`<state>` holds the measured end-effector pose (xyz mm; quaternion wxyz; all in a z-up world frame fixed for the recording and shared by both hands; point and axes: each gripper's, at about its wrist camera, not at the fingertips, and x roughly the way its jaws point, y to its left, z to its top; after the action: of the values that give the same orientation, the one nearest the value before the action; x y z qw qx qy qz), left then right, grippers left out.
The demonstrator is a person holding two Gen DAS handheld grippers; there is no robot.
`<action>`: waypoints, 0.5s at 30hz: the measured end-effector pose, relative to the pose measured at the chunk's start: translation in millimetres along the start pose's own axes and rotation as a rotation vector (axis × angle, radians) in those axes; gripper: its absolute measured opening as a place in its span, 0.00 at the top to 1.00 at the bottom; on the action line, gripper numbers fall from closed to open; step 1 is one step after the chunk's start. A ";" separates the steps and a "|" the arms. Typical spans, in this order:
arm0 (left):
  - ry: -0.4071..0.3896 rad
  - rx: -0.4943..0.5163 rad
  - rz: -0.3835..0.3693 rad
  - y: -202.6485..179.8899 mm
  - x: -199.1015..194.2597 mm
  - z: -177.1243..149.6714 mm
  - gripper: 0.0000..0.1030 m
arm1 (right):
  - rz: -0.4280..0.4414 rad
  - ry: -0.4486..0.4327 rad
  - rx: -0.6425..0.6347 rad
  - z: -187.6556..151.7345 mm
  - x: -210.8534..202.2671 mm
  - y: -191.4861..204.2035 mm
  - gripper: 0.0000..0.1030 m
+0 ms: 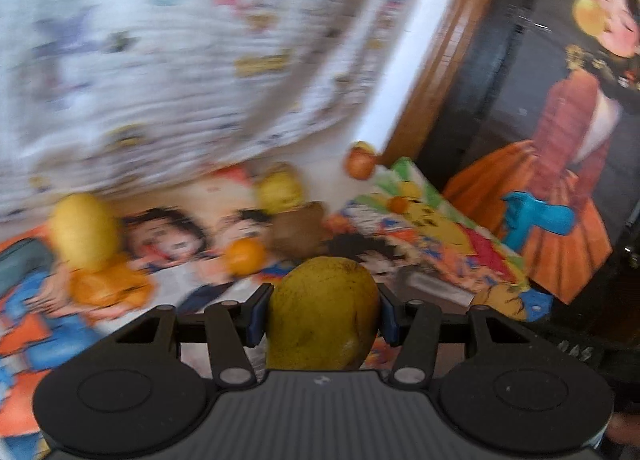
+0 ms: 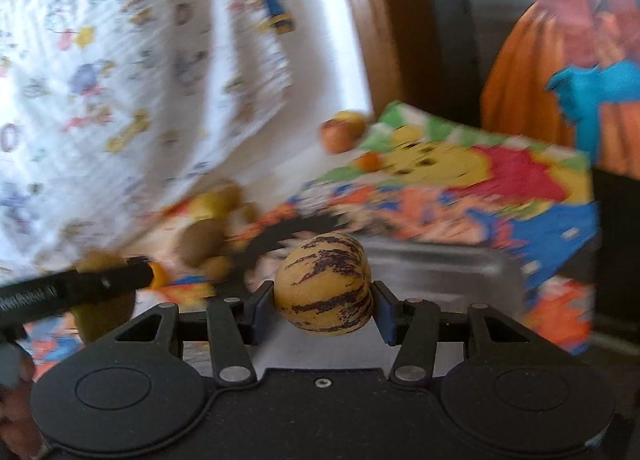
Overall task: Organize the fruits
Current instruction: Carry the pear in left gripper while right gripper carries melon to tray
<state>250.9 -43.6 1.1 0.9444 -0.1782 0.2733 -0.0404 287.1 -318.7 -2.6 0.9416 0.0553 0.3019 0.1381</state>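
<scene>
1. Your left gripper [image 1: 322,316] is clamped on a yellow-green pear [image 1: 323,312], blue pads pressing both its sides. Your right gripper [image 2: 323,310] is clamped on a tan melon with purple streaks [image 2: 323,283], held the same way.

2. In the left wrist view, at 3 o'clock, a dark cabinet front [image 1: 492,71] with a wooden frame rises close by, and a poster of a woman in an orange skirt [image 1: 560,163] leans against it. A blue clip-like object [image 1: 534,219] sits in front of the poster.

3. From 9 to 12 o'clock a white cartoon-print cloth [image 1: 160,51] hangs as a backdrop, its lower edge meeting the surface.

4. The surface is a bright cartoon-print covering [image 1: 180,260], blurred in both views.

5. Loose fruit lies ahead of the left gripper: a yellow fruit [image 1: 84,230] at 10 o'clock, an orange [image 1: 245,256] at 11, a brown fruit [image 1: 298,230] just beyond the pear, and an apple [image 1: 360,161] at 1 o'clock near the cabinet frame.

6. In the right wrist view, a grey metal tray [image 2: 440,272] lies just beyond the melon at 1 o'clock. You cannot tell what it holds.

7. A raised colourful box top [image 2: 460,167] stands behind the tray, with a small orange fruit [image 2: 370,161] at its left edge.
</scene>
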 end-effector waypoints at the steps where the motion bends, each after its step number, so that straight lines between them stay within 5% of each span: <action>1: 0.000 0.014 -0.022 -8.8 7.2 1.4 0.44 | -0.022 -0.010 -0.006 -0.2 0.9 -8.3 0.49; 8: 0.034 0.104 -0.142 -56.3 66.2 7.8 0.44 | -0.144 -0.029 -0.008 -0.4 16.9 -42.8 0.49; 15: 0.106 0.129 -0.175 -72.8 112.2 2.0 0.44 | -0.177 -0.007 -0.012 -3.4 31.4 -57.0 0.49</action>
<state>348.5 -130.4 -27.5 0.9311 -0.1377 0.3028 -0.1497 322.5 -363.9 -33.4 0.9515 0.0233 0.3017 0.0560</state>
